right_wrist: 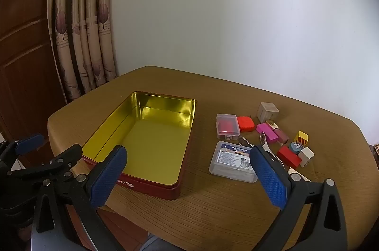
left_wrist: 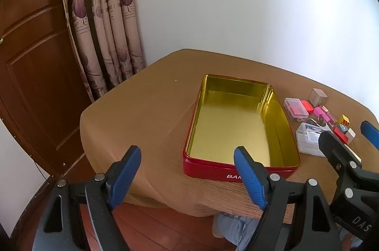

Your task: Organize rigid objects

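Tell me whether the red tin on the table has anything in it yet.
Empty. The red tin has no lid on, and its gold floor shows bare in both wrist views; the small items all lie on the table to its right.

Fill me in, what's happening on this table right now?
A person holds both claws open above the near edge of the table, gripping nothing. The left claw faces the empty red tin; the right claw points between the tin and the cluster of small items beside it, led by a clear plastic case. Nothing has gone into the tin yet.
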Demonstrator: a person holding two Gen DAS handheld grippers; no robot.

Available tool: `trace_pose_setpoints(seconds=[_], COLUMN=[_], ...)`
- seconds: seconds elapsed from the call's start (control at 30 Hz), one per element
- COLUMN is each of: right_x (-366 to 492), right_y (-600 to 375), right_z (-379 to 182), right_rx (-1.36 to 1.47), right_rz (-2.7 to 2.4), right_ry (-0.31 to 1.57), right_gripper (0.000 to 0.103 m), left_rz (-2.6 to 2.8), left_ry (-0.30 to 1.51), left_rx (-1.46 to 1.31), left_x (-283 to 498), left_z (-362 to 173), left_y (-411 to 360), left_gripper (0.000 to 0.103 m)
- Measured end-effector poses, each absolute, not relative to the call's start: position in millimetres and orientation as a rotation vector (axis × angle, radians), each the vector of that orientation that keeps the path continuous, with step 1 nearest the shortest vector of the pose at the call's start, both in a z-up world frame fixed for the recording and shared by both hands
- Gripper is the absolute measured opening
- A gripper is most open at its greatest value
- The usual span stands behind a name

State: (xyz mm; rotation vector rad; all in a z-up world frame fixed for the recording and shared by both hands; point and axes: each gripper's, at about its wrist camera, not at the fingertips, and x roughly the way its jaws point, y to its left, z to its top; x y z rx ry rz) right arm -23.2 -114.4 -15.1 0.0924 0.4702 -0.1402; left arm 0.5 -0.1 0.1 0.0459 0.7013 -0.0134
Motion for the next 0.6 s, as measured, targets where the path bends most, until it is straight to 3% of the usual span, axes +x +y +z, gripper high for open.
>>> trace_pose_setpoints(seconds=[0.6], right_x=[-23.9], right_y=[-117.8], right_z=[-18.0], right_rx=[0.089], right_rz=[-0.141], right_ry=[0.48], right_gripper=[0.102], left_rz=[-0.005], left_ry=[0.708], left_rx=[0.065], left_x=[1.0], left_z=[-2.7], left_y=[1.5], left_gripper=[0.083])
